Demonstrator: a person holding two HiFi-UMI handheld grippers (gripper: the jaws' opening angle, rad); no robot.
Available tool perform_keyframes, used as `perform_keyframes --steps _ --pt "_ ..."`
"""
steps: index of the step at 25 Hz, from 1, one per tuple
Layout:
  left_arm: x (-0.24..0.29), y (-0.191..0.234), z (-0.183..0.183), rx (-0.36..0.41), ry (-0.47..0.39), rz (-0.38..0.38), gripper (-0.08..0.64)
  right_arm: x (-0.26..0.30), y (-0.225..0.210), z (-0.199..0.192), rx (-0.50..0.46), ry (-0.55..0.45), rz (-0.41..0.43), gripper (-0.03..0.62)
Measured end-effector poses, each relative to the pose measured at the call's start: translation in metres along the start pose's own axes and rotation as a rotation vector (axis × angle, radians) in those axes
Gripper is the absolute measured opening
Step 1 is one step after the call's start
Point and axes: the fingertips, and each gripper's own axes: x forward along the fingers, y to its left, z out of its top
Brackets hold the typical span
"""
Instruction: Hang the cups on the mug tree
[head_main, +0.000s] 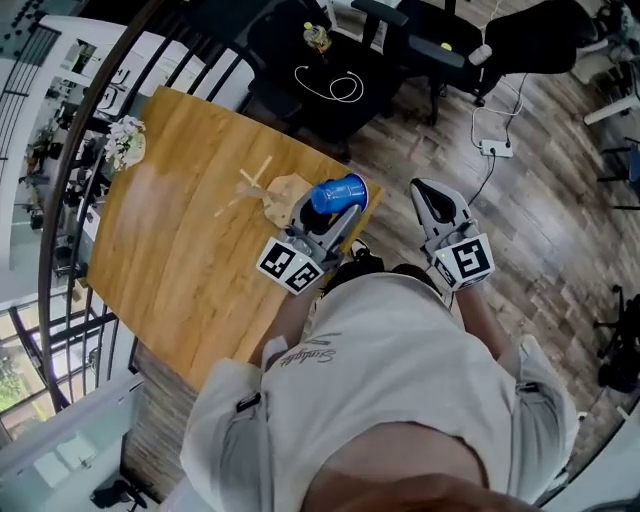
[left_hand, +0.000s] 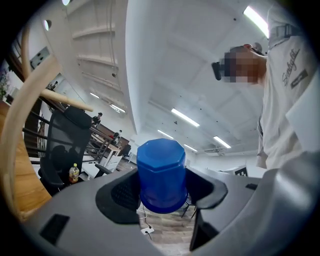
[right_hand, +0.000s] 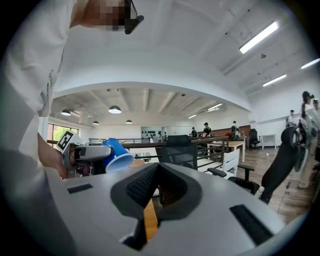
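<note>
Closest in, the right gripper hangs over the plank floor off the table's edge, its jaws pressed together with nothing between them. The left gripper is clamped on the blue cup – one jaw on each side of it – held above the near corner of the wooden table. Just beyond the cup, the wooden mug tree is on the tabletop with bare pegs – and a small bunch of white flowers sits at the far corner.
</note>
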Motion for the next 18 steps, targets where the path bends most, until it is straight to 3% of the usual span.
perform_keyframes --steps 13,18 --pt "-0.033 0.009 0.013 0.074 -0.072 0.110 0.285 0.076 0.054 0.008 -0.055 0.016 0.280 -0.005" --pt "-0.035 0.013 0.016 0.074 -0.105 0.194 0.285 0.088 0.068 0.005 -0.051 0.022 0.404 -0.005"
